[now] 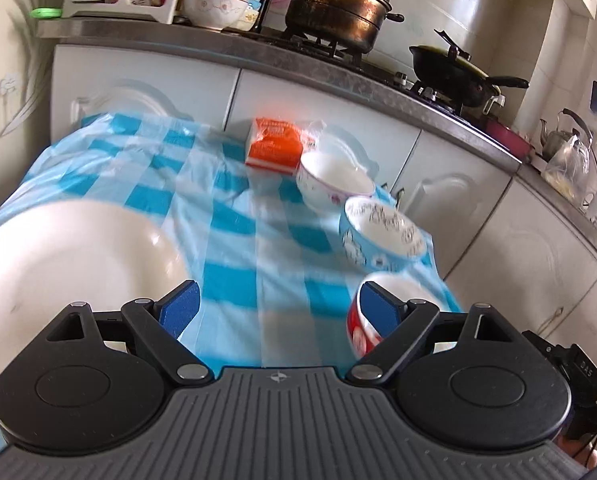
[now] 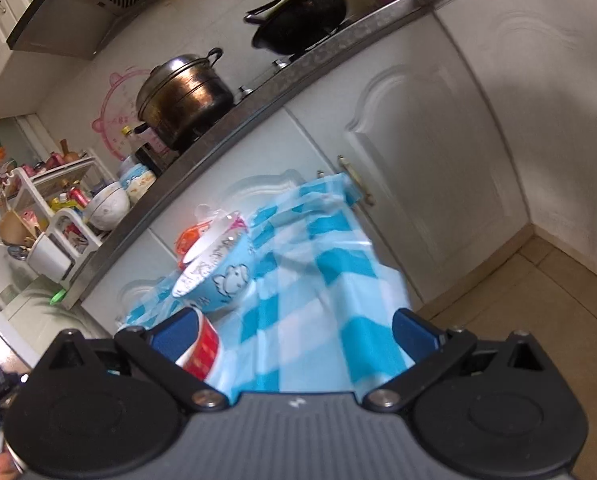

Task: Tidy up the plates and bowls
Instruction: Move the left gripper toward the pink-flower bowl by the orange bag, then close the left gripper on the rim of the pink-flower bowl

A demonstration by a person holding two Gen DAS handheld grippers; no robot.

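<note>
A large white plate (image 1: 70,264) lies at the near left of the blue checked tablecloth (image 1: 234,216). On the right stand three bowls in a row: a white flowered bowl (image 1: 332,180), a blue cartoon bowl (image 1: 382,236) and a red bowl (image 1: 364,328). My left gripper (image 1: 278,308) is open above the cloth, between the plate and the red bowl, its right finger in front of that bowl. My right gripper (image 2: 298,332) is open above the cloth (image 2: 322,280), with the red bowl (image 2: 202,352) by its left finger and the blue bowl (image 2: 218,276) just beyond.
An orange packet (image 1: 274,148) lies at the cloth's far edge. White cabinets (image 1: 510,248) and a counter with a steel pot (image 1: 338,4), a black wok (image 1: 454,68) and stacked bowls (image 1: 214,4) stand behind. Tiled floor (image 2: 538,304) lies to the right.
</note>
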